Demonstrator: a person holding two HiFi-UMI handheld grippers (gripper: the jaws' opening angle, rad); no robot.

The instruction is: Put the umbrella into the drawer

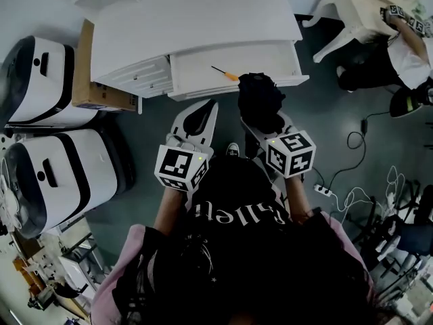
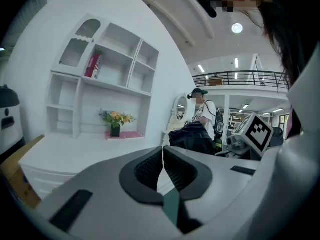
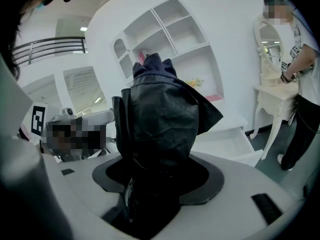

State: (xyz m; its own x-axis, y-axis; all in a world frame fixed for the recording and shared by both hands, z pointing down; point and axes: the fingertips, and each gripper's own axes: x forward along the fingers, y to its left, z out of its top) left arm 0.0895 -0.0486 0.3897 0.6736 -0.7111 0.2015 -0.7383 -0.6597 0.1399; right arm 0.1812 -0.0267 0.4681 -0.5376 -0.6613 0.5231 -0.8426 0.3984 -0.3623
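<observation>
The right gripper [image 1: 265, 126] [image 3: 152, 180] is clamped on a folded black fabric umbrella [image 1: 260, 99] [image 3: 159, 111], which fills the gap between its jaws and stands up out of them as a loose, crumpled bundle. In the head view the umbrella hangs at centre frame, just in front of the open white wooden drawer [image 1: 238, 61] [image 3: 226, 145], not yet over its cavity. The left gripper [image 1: 198, 119] [image 2: 163, 160] sits to the left of it with its jaws pressed together on nothing.

The main risk is probably the slack fabric: its drooping folds could catch on the drawer's front edge as the bundle goes in and leave part of it hanging outside. The grip appears to be on soft cloth, so the umbrella may slip or tip on release. A thin orange-handled tool [image 1: 225, 73] lies inside the drawer; the bundle could land on it and shove it aside.
</observation>
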